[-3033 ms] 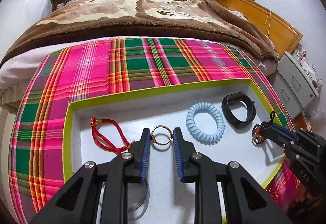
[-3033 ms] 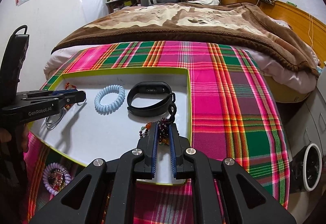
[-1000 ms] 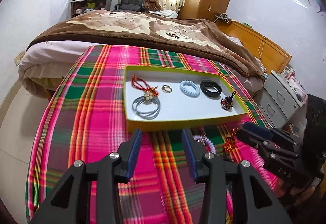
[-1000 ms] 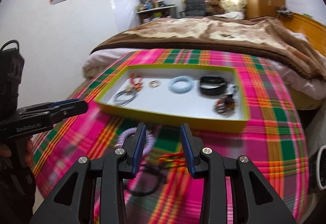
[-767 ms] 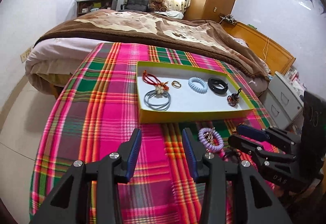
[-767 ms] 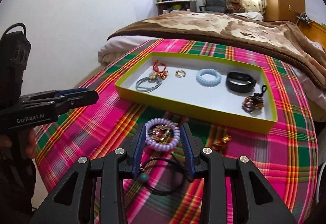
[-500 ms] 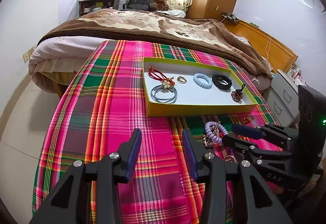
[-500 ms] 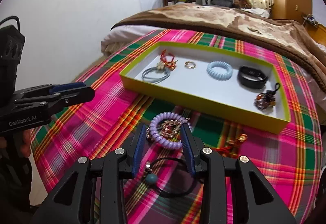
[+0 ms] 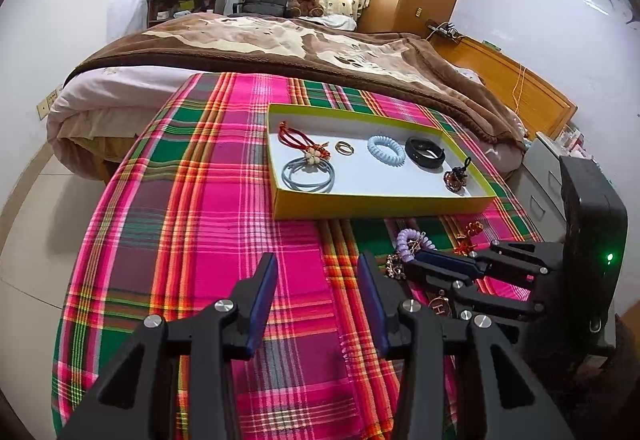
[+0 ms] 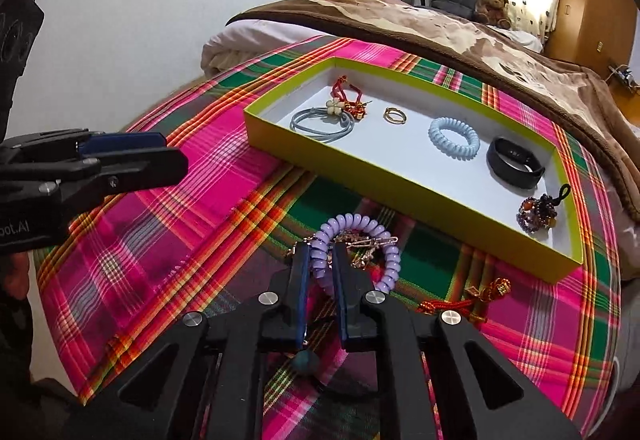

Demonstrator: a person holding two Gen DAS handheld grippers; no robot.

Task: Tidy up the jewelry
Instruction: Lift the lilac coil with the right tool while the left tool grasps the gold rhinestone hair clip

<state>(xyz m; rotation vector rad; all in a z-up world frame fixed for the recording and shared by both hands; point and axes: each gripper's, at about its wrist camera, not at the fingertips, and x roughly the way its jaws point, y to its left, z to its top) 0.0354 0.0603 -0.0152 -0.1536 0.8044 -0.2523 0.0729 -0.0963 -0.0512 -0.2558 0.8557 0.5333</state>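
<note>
At the left edge of the right wrist view the left tool [image 10: 160,155] hangs over the plaid cloth [image 10: 208,175] with its jaws apart and nothing between them, well away from the loose pieces. Lower centre, the right tool [image 10: 320,260] has just been closing and now pinches the near-left arc of the purple coil hair tie [image 10: 360,236], the coil standing between the two blue pads. A thin gold chain [image 10: 370,246] lies tangled through that ring, so I judge it may lift along with it. The move ahead turns on one relation: the yellow-rimmed tray [image 10: 400,195] lies up and to the right of the gripped tie, its long axis running from upper left to lower right, with bare white floor between the grey hair tie [image 10: 316,123] and the blue coil tie [image 10: 454,137]. To the right, a red-and-gold knotted charm [image 10: 480,296] waits on the cloth just before the tray wall. A dark cord with a teal bead [image 10: 306,360] is mostly hidden under the right tool
</note>
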